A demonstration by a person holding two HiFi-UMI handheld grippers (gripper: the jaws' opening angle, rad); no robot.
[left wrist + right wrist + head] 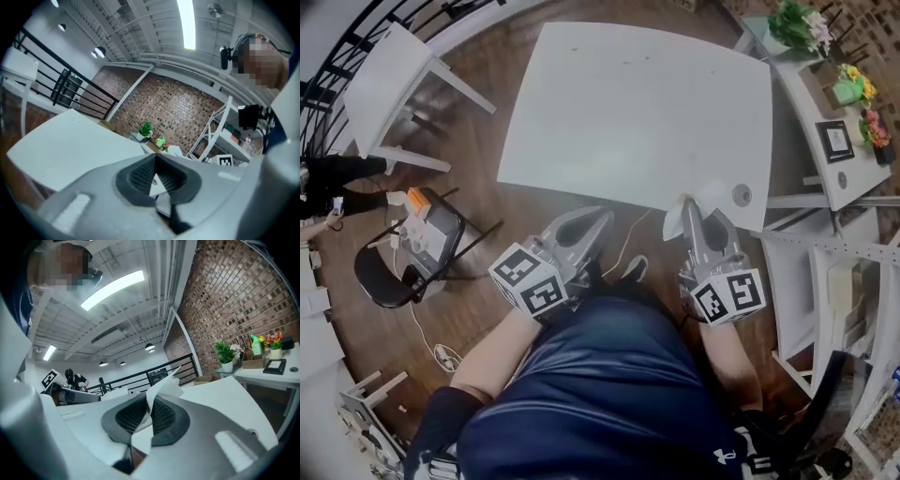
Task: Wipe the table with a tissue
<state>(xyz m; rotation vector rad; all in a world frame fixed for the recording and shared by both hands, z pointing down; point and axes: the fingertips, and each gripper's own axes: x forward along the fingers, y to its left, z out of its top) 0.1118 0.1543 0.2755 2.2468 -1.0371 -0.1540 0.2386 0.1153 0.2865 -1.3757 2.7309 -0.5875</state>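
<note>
Far left of my left gripper (598, 217) there's a black chair (389, 277) with a grey box (436, 234) on it, orange bit on top. I can't tell what's in it.

The left gripper itself is pinched down to nothing. The tips meet, the pads make a little V behind them, and there's nothing caught in there. It's held roughly level with its nose aimed at the near edge of the table (628, 103). From the head cam the tips look just short of that edge, and the marker cube faces up at the camera. The left forearm (492, 352) reaches out at a slant toward the middle.

The right gripper (687, 208) sits well to the right of the left one. It's about level too, and the right forearm (729, 361) goes pretty much straight ahead. Its jaws are clamped tight on the tissue (161, 390), which is white, thin and crumpled. It's pinched in a fold between the pads, with a ragged peak poking past the tips and a flap hanging below them. From the head cam the tissue is right at the table's near right corner, just left of a round grommet (742, 195) in the top. I can't tell if it's touching the table.

Further right of that gripper is a side desk (853, 183). It holds a green plant (795, 23), a pot of yellow flowers (853, 86) and a pot of pink flowers (874, 127). A small frame (836, 139) lies just left of the pink flowers.
</note>
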